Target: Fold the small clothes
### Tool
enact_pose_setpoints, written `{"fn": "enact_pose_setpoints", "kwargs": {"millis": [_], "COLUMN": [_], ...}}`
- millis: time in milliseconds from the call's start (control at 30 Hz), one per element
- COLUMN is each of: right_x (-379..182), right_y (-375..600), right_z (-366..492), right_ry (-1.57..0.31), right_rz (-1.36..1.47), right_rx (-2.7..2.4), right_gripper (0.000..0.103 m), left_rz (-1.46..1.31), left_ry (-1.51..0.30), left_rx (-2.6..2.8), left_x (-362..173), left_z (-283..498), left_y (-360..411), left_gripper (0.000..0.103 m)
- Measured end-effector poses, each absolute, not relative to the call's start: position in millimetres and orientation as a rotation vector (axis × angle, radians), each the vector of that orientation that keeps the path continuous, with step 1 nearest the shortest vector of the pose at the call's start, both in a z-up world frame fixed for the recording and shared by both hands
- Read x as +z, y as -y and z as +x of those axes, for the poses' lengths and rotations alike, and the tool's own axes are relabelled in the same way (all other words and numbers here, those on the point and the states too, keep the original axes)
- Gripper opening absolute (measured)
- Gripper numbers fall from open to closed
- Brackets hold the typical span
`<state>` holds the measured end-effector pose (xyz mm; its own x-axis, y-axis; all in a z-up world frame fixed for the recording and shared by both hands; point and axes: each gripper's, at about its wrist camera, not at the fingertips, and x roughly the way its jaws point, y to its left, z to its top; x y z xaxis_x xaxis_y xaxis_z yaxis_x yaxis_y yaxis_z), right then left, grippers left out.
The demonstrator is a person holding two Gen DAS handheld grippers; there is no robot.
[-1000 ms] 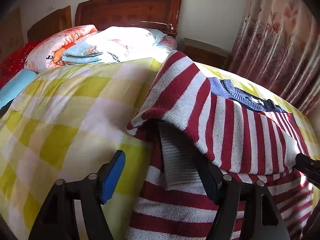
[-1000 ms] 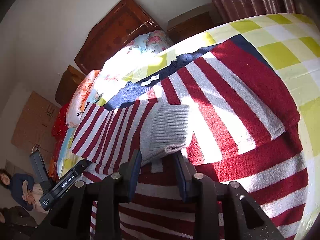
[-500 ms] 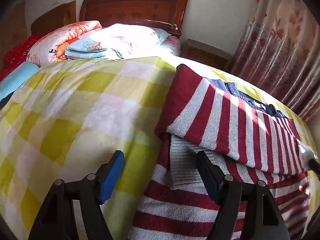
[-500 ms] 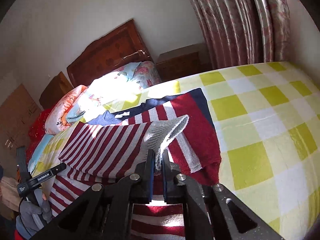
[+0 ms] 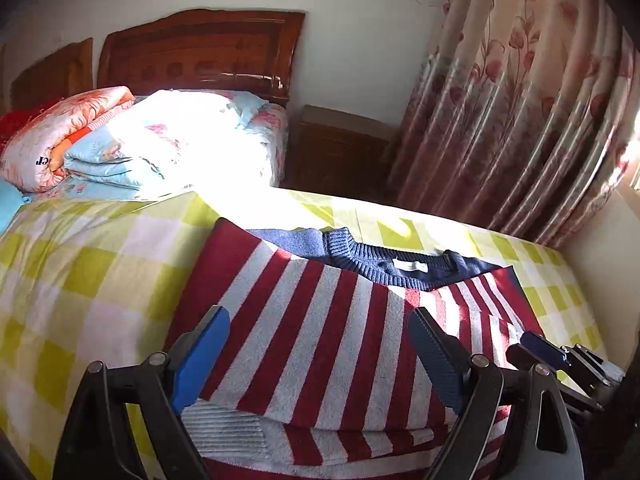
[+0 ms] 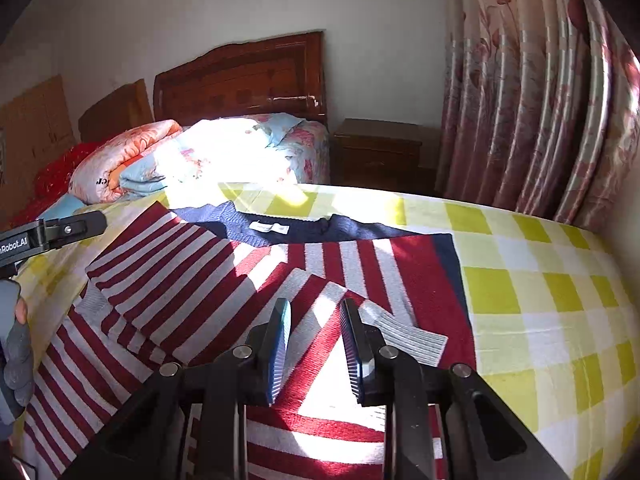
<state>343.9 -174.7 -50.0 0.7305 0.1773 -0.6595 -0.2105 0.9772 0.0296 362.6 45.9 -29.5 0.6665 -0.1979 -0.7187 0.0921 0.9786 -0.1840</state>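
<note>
Lying flat on the yellow-and-white checked bedspread (image 6: pixel 540 304), the red-and-white striped sweater (image 5: pixel 320 332) has both sleeves folded in across its chest, navy collar (image 5: pixel 384 264) toward the headboard (image 6: pixel 244 80). Both grippers hang just above it with nothing held: the left gripper (image 5: pixel 320 356) has its fingers spread wide over the left sleeve, and the right gripper (image 6: pixel 316 344) has its fingers parted over the right sleeve's grey ribbed cuff (image 6: pixel 408 336). My judgement is that the risk lies in the next fold: a pinch that catches only the top sleeve layer would drag it off the body and undo the tidy overlap, and the soft bedspread could bunch up underneath. The knit looks thick, fuzzy and limp, likely to sag between two grip points; the cuffs are ribbed and stiffer, the collar a tighter rib
</note>
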Motion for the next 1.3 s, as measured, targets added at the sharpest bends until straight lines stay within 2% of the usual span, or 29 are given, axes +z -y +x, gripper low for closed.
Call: {"fn": "enact_pose_setpoints", "kwargs": {"millis": [100, 133, 400, 533, 667, 833, 1067, 1200, 1300], "right_x": [-70, -77, -75, -59, -73, -77, -50, -62, -76], "right_y": [141, 138, 206, 208, 203, 202, 209, 203, 213], "right_z": [359, 362, 363, 373, 383, 379, 394, 421, 424], "right_ry": [-0.758, -0.783, -0.838, -0.79, -0.838, -0.843, -0.815, -0.889, -0.896], "right_rz": [-0.172, -0.216, -0.074, -0.019, -0.028, -0.064, -0.046, -0.067, -0.07], "right_rx": [0.247, 0.239, 0.196, 0.207, 0.198, 0.201, 0.184, 0.277, 0.314], "right_gripper": [0.026, 0.026, 0.03, 0.031, 0.032, 0.033, 0.033, 0.033, 0.034], "left_rz": [-0.094, -0.079, -0.115, -0.089, -0.043, -0.025, -0.088, 0.023, 0.027], "left_ry": [-0.955, -0.933, -0.902, -0.891, -0.953, -0.958, -0.903, -0.982, -0.952], "left_rx": [-0.15, -0.147, -0.172, -0.152, -0.096, -0.117, -0.117, -0.127, -0.14], "left_x": [-67, -71, -58, -45, -75, -75, -43, -74, -82], "left_z": [394, 393, 385, 400, 418, 413, 424, 443, 442], "left_y": [-36, -38, -45, -33, -41, -42, -45, -26, -32], "left_gripper": [0.103, 0.103, 0.103, 0.103, 0.103, 0.103, 0.103, 0.103, 0.103]}}
